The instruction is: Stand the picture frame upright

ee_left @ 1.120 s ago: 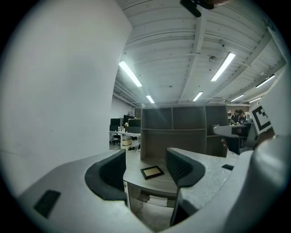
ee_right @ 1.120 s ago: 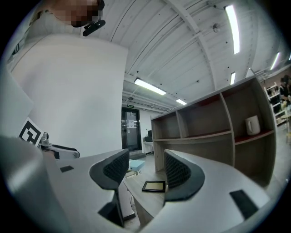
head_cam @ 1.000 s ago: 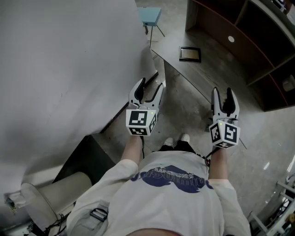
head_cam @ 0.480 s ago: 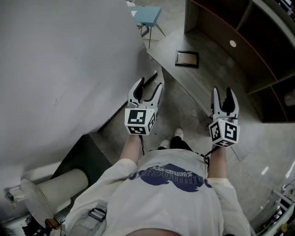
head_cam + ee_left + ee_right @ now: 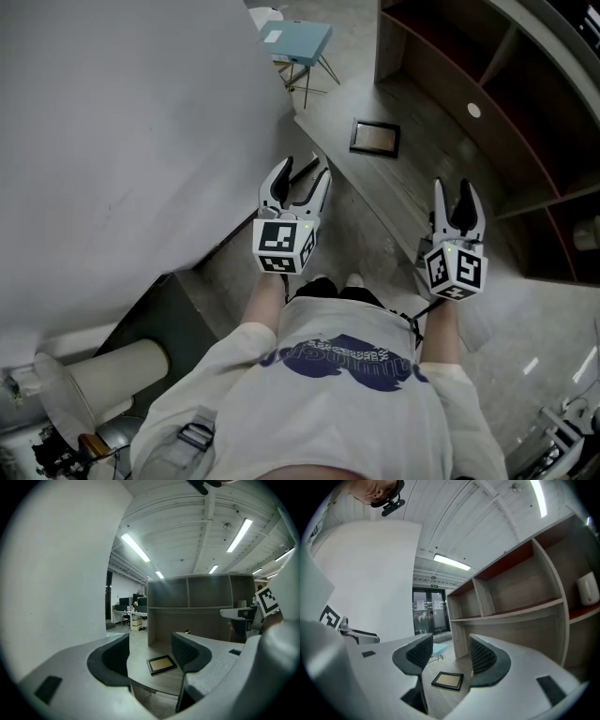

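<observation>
While left claw (image 5: pixel 307 171), right claw (image 5: pixel 454 187) gape | picture frame (image 5: pixel 375 137) flat on desk (image 5: pixel 427 164)

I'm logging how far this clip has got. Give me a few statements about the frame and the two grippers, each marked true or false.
1. The picture frame lies flat on the desk. True.
2. The left gripper is shut on the picture frame. False: its jaws stand apart with nothing between them, and it is well short of the frame.
3. The right gripper is open and holds nothing. True.
4. The picture frame sits on a shelf of the shelving unit. False: it is on the desk top, in front of the shelves.
</observation>
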A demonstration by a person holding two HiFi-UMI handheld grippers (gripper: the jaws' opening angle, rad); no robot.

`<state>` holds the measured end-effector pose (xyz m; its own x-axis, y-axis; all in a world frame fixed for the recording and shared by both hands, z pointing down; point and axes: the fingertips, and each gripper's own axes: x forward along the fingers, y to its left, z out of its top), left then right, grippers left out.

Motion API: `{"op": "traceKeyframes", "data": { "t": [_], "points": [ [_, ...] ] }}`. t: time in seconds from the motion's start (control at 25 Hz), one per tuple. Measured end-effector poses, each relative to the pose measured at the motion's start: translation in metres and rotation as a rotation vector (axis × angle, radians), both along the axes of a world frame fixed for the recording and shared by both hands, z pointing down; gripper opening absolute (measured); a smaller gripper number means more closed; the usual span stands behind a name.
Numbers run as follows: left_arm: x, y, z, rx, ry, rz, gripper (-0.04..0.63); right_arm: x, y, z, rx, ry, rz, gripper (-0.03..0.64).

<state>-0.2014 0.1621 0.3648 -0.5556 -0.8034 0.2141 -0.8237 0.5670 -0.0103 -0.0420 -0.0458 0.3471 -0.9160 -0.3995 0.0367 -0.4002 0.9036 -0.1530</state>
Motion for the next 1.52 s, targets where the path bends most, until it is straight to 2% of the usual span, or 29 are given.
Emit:
{"op": "traceKeyframes", "data": {
  "t": [0.24,0.4,0.56,0.84,1.0,1.12,1.28,1.52],
  "points": [
    [-0.023,-0.006,0.028,-0.032,0.045,-0.007,0.265,-0.023,-0.005,0.027,-0.026,0.047,-0.004,0.235],
    [-0.045,-0.018,0.057,-0.064,0.100,0.030,0.265,-0.043,-0.012,0.051,-0.049,0.093,0.023,0.235],
    [-0.081,-0.035,0.070,-0.055,0.160,0.076,0.265,-0.075,-0.017,0.065,-0.065,0.130,0.070,0.236],
    [-0.157,-0.075,0.057,-0.038,0.149,0.176,0.265,-0.147,-0.032,0.057,-0.051,0.126,0.139,0.239],
    [-0.188,-0.088,0.047,-0.028,0.154,0.220,0.265,-0.178,-0.037,0.049,-0.046,0.129,0.159,0.239],
    [-0.199,-0.106,0.050,-0.033,0.175,0.260,0.265,-0.188,-0.042,0.051,-0.056,0.147,0.179,0.239],
    [-0.196,-0.125,0.068,-0.061,0.238,0.301,0.265,-0.193,-0.050,0.065,-0.080,0.197,0.166,0.239],
    [-0.193,-0.145,0.094,-0.096,0.302,0.288,0.265,-0.194,-0.072,0.092,-0.128,0.256,0.139,0.238]
  ]
}}
